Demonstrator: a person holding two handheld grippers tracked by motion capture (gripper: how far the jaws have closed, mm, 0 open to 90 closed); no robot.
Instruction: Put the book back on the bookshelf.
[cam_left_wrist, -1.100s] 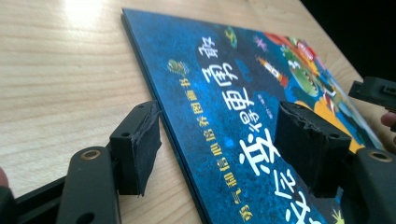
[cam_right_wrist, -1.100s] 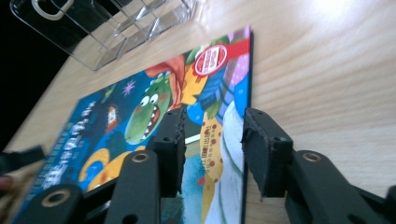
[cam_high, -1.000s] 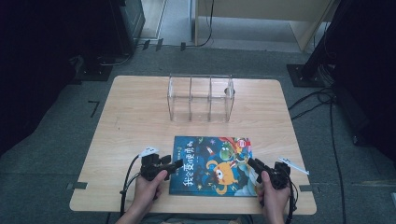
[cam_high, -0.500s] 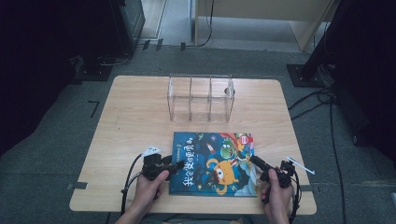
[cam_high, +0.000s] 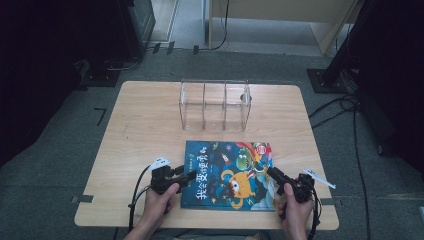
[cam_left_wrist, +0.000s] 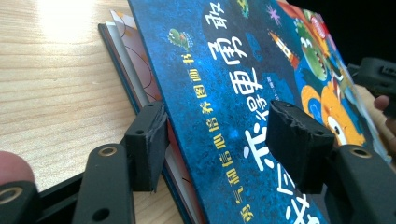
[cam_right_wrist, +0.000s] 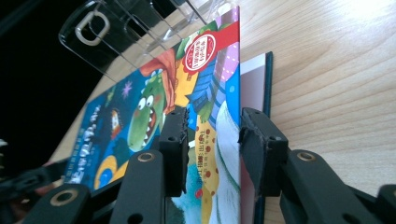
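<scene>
A picture book with a dark blue cover lies near the table's front edge. My left gripper is at its left edge. In the left gripper view the raised front cover runs between the jaws, one pad beside its underside and one over its face. These jaws have just been closing and still stand apart. My right gripper is at the book's right edge. There the cover, lifted off the pages, passes between the wide-apart jaws.
A clear acrylic organiser with three compartments stands behind the book at mid-table. Bare wooden table lies left and right of it. Dark floor with cables and stands surrounds the table.
The right gripper has crept a little inward over the book's right edge. The left hand has stayed where it was.
</scene>
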